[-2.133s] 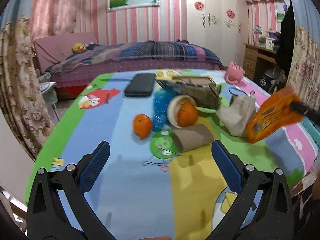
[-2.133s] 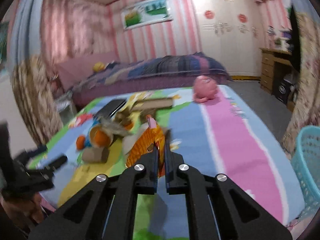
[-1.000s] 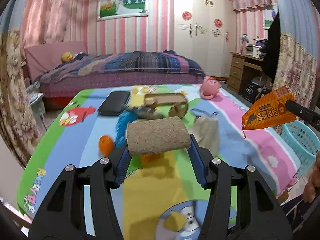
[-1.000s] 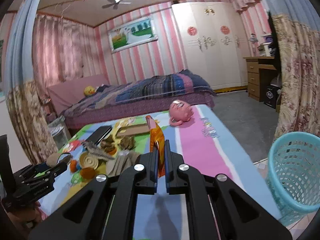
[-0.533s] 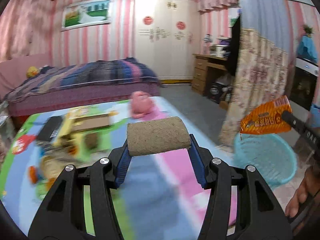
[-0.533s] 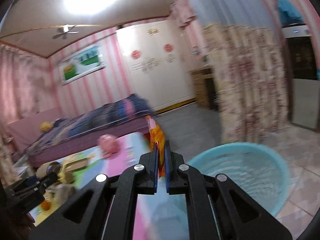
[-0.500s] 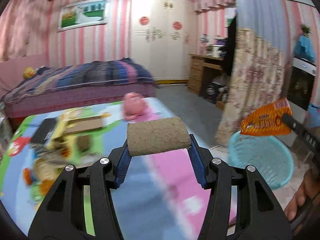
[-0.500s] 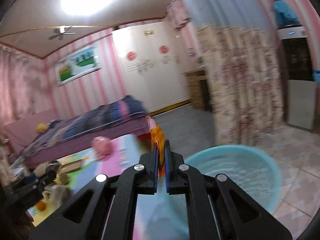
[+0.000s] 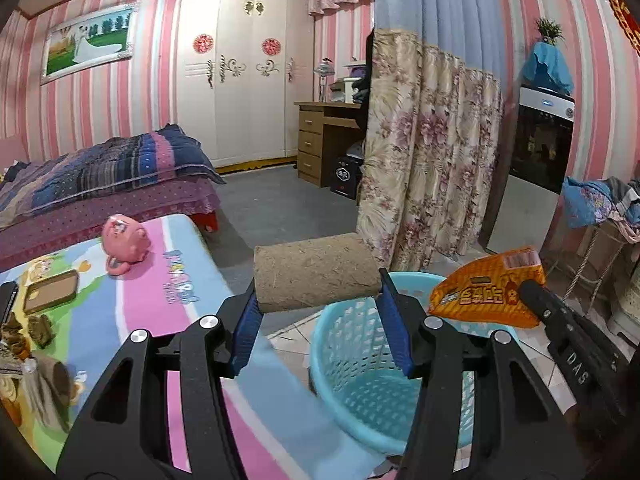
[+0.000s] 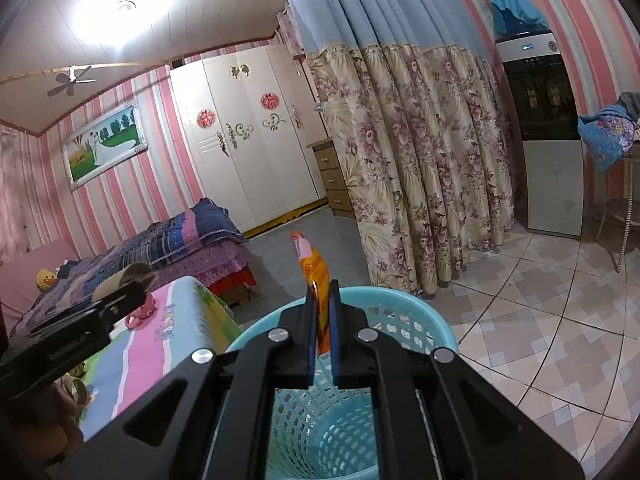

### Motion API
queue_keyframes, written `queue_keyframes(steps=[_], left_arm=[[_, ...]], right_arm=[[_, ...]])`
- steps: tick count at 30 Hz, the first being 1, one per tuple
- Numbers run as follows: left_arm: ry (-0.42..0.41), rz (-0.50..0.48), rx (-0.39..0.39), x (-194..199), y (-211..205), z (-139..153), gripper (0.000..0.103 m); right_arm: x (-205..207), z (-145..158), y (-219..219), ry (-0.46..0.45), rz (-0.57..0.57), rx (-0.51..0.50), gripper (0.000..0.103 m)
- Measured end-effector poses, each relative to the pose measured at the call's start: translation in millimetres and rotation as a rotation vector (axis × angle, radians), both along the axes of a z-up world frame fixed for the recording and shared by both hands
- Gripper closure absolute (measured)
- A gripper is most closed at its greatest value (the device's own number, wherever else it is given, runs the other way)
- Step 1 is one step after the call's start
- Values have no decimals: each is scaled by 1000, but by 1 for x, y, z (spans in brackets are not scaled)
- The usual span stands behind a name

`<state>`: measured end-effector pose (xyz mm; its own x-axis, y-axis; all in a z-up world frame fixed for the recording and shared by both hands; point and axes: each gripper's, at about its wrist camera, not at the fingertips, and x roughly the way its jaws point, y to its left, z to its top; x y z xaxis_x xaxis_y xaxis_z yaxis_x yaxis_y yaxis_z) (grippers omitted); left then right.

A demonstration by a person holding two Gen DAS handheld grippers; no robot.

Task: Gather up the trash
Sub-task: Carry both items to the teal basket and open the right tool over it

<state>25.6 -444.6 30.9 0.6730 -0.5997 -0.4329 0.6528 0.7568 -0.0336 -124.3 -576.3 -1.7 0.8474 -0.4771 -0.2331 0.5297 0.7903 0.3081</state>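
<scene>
Left gripper (image 9: 318, 312) of matte black angular arms, ribbed blue pads on its inner finger faces, silver round screws at the arm joints, right gripper (image 10: 322, 312) of the same black build, white "DAS" lettering along its side

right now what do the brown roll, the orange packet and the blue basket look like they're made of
The brown roll held by the left gripper looks like rough cardboard or pressed fibre: matte, speckled, no shine. The orange snack packet pinched in the right gripper seems to be thin plastic film: glossy, printed, creased. The light blue basket looks like moulded plastic: smooth rim, regular lattice holes.
</scene>
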Motion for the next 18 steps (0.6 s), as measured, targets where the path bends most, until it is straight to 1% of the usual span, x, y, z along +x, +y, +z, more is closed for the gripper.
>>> queue_keyframes(steps=[7,9,10,11,12,13,14,18], left_arm=[[13,-16,6,3,-12,-7,50],[16,-19,7,3,-14,-8,50],[18,-22,6,3,-15,-8,49],[18,-24,6,3,-14,-8,49],[16,-25,9,3,-15,-8,49],[16,-25,10,3,-16,-8,49],[18,-24,9,3,-15,-8,49],[18,-21,4,4,-11,-6,49]], right_arm=[[4,-6,-7,16,3,16,97],[2,-6,-6,6,-7,15,96],[1,-7,-7,9,-21,14,91],[0,-7,-8,7,-26,21,69],[-2,-8,-8,-5,-19,28,55],[-5,-8,-8,-28,-22,35,31],[-7,-8,-8,-42,-28,36,29],[-11,-5,-6,-58,-52,22,29]])
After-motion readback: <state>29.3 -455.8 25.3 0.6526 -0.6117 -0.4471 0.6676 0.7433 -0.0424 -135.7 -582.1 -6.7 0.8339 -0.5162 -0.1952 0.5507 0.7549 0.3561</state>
